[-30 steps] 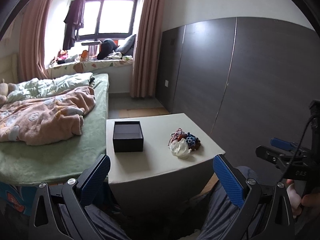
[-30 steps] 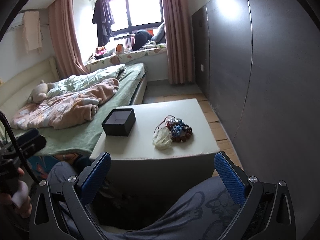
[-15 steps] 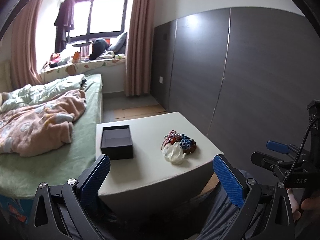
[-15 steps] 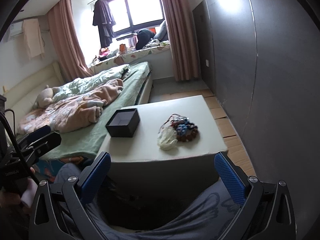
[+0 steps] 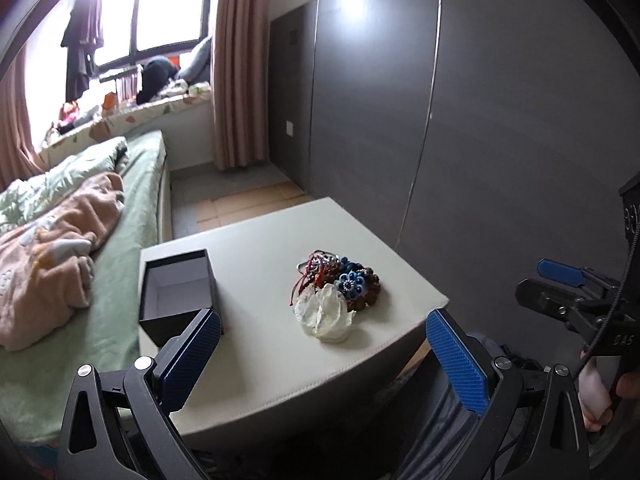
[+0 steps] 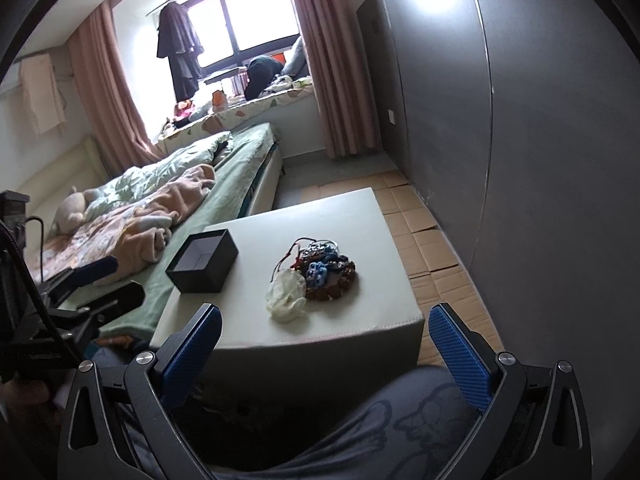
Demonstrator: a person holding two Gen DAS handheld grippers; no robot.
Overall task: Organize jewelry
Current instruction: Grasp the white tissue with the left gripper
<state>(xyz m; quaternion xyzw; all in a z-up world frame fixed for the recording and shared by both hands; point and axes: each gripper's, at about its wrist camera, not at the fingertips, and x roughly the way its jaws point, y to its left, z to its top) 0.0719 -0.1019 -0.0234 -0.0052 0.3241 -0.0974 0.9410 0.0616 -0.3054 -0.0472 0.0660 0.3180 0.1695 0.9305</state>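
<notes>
Left wrist view: left gripper (image 5: 320, 354) spread wide, empty, low before white table (image 5: 256, 360); jewelry pile (image 5: 338, 282) right of open black box (image 5: 178, 294)
Right wrist view: right gripper (image 6: 325, 350) likewise spread, level, empty, near table's front edge

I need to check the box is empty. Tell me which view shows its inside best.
The left wrist view: it looks down into the open black box, showing bare walls and floor. The right wrist view shows the box from farther off, mostly its outer side and only part of the interior.
</notes>
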